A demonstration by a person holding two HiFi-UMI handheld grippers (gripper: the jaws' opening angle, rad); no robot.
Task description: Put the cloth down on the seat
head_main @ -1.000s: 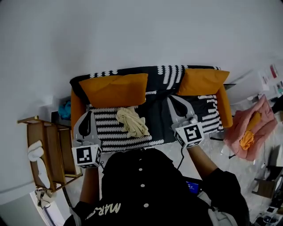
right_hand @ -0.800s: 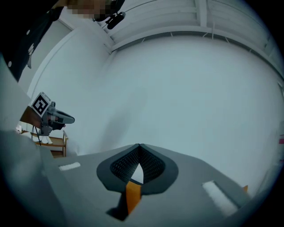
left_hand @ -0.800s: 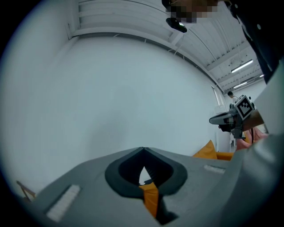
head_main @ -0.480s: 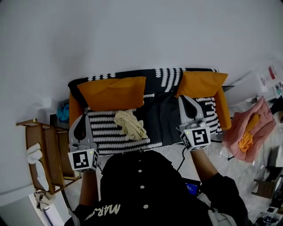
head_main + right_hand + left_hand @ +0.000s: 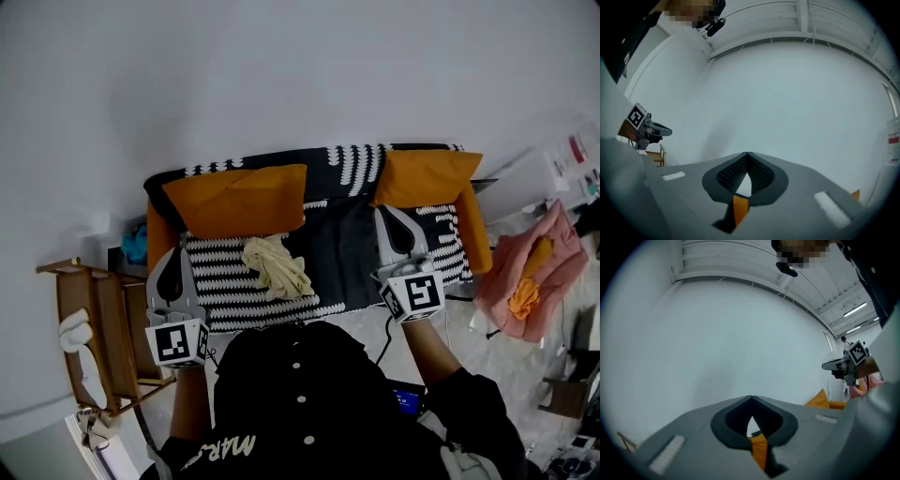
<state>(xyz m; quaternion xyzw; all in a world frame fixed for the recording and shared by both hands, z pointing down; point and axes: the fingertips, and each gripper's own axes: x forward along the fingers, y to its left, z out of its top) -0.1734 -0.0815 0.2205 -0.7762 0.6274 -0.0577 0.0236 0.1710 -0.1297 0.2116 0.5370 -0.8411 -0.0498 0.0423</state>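
Crumpled cloth point(image 5: 277, 265) on striped seat point(image 5: 221, 277)

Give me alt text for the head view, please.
A crumpled cream cloth lies on the striped sofa seat, in front of two orange cushions. The left gripper and right gripper, both shut and empty, flank it.

**Both grippers closed and empty, held level**

The left gripper point(image 5: 176, 251) is held out on the person's left and points forward and level. Its jaws meet at the tips with nothing between them. The right gripper point(image 5: 384, 214) is held level on the other side and reaches a little further forward. Its jaws are likewise together and empty. The left forearm point(image 5: 187, 403) and right forearm point(image 5: 433, 349) stretch out from the torso.
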